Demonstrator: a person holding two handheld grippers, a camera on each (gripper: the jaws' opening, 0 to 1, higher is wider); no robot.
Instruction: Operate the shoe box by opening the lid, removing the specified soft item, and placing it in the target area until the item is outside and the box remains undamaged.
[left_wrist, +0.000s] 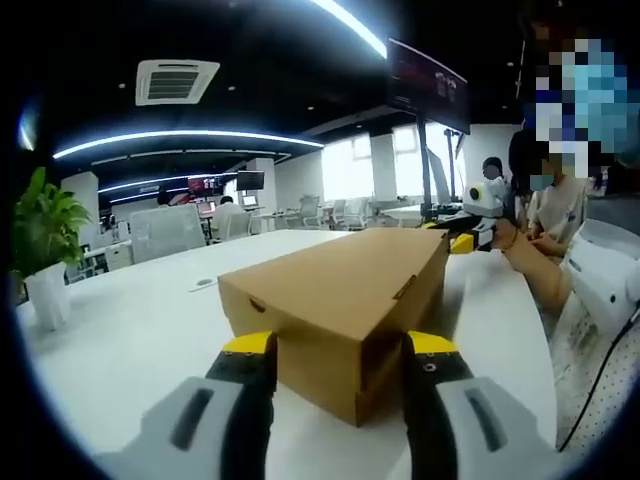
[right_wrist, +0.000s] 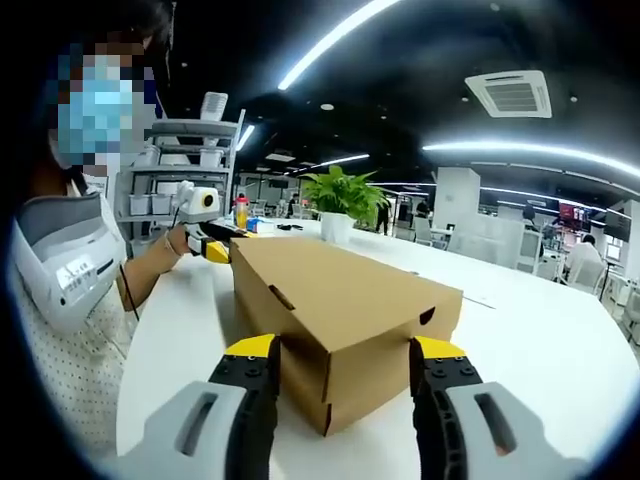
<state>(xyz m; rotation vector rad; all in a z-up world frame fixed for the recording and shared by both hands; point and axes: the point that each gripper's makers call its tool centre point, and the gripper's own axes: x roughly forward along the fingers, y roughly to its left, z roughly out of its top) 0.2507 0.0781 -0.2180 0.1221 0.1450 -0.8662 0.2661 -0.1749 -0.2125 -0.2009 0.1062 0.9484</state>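
Note:
A closed brown cardboard shoe box (left_wrist: 340, 290) lies on the white table (left_wrist: 130, 340), its lid down. My left gripper (left_wrist: 340, 348) is open at the near end of the box, a yellow-tipped jaw on each side of the box's corner. In the right gripper view the same box (right_wrist: 345, 295) runs away from me, and my right gripper (right_wrist: 343, 352) stands open astride its opposite end. Each gripper shows small at the far end of the box in the other's view: the right gripper (left_wrist: 462, 240) and the left gripper (right_wrist: 212, 248). Whether the jaws touch the cardboard is unclear.
A person (right_wrist: 70, 260) stands at the table's edge, an arm (left_wrist: 530, 270) reaching along the box. A potted plant (left_wrist: 45, 250) stands at one end of the table. A shelf rack (right_wrist: 190, 170) and office chairs (left_wrist: 165, 230) lie beyond.

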